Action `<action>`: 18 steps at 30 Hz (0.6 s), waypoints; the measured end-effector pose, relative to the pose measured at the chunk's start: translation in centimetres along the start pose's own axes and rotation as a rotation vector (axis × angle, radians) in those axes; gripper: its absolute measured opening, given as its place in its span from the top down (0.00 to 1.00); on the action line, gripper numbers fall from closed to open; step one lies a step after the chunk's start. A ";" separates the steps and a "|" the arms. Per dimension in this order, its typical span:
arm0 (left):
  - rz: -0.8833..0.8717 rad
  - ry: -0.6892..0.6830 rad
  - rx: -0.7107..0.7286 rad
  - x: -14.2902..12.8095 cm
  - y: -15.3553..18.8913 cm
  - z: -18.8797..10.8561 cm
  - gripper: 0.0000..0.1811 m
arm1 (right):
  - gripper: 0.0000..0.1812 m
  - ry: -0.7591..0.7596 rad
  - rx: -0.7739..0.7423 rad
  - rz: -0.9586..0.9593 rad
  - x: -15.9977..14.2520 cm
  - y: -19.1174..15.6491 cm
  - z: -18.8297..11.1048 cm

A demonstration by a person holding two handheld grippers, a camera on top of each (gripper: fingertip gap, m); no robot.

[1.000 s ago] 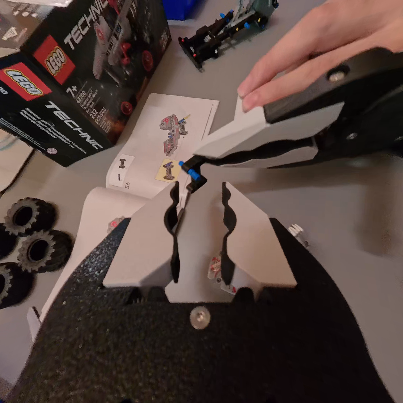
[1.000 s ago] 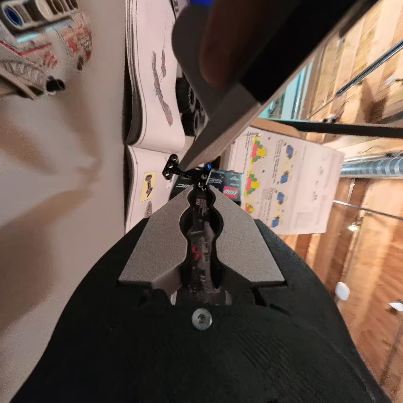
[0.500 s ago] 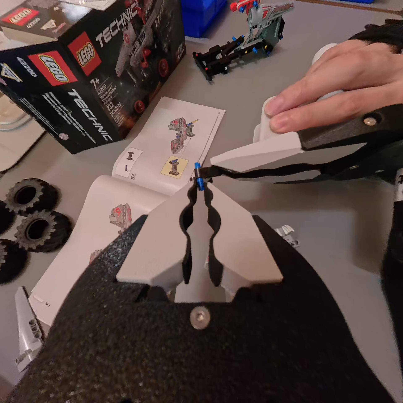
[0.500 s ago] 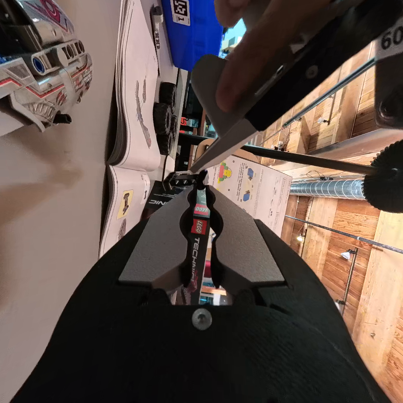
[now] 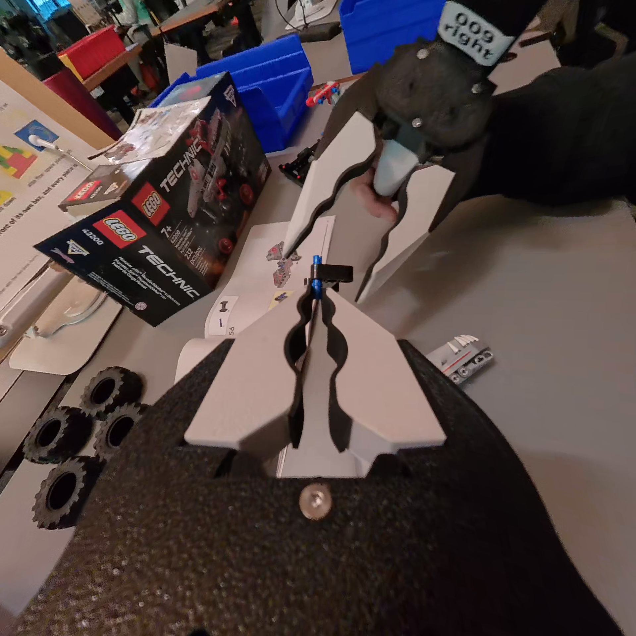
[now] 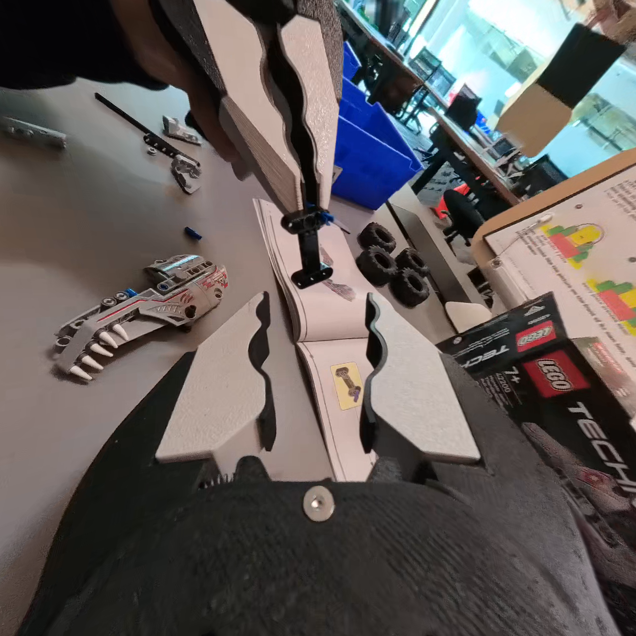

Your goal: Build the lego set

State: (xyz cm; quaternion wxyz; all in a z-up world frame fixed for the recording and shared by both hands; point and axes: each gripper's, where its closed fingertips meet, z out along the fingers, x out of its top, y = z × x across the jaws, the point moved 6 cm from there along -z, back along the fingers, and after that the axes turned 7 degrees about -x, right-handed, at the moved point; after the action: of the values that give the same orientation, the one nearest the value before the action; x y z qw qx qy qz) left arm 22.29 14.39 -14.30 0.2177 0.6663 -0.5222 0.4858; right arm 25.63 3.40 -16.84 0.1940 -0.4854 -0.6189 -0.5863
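Observation:
My left gripper [image 5: 317, 292] is shut on a small black lego piece [image 5: 332, 273] with a blue pin [image 5: 315, 275], held above the open instruction booklet [image 5: 261, 258]. In the right wrist view the left gripper [image 6: 309, 203] comes in from the top, and the black piece [image 6: 308, 247] hangs from its tips, with a cross beam at each end. My right gripper [image 6: 316, 299] is open and empty, just short of the piece. A grey shark-faced assembly [image 6: 144, 306] with white teeth lies on the grey table to the left.
Several black tyres [image 5: 79, 430] lie left of the booklet. The black lego box [image 5: 165, 220] stands at the back left, with blue bins [image 5: 275, 86] behind it. A grey panel part [image 5: 461, 361], a loose blue pin [image 6: 192, 233] and a black chassis [image 5: 299, 165] are on the table. The tips of both grippers are at nearly the same place.
The left gripper closed on the black piece that the right gripper held. The right gripper then opened, let go and drew back from it.

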 end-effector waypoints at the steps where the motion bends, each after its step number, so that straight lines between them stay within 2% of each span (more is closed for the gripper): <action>1: 0.002 -0.013 -0.005 0.0 0.1 0.0 0.99 | 0.71 0.014 0.009 0.004 -0.1 0.0 0.2; 3: 0.012 -0.035 -0.009 0.0 0.3 0.2 0.99 | 0.77 0.057 0.059 0.010 0.1 -0.4 0.6; 5: 0.013 -0.040 -0.028 0.1 0.6 0.4 0.99 | 0.77 0.065 0.094 0.019 0.1 -0.8 1.1; 7: 0.010 -0.042 -0.039 0.3 0.9 0.5 0.99 | 0.87 0.056 0.104 0.000 -0.1 -1.0 1.4; 13: 0.032 -0.032 -0.043 0.9 1.3 0.6 0.99 | 0.87 0.106 0.092 0.022 0.0 -1.2 1.5; 18: 0.030 -0.006 -0.036 1.3 1.2 0.3 0.94 | 0.87 0.160 0.069 0.069 0.3 -1.0 1.3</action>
State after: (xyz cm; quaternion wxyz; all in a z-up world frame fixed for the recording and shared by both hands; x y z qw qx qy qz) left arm 21.29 13.04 -13.58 0.2211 0.6559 -0.5413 0.4774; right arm 25.11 4.86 -17.49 0.2795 -0.4510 -0.6042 -0.5946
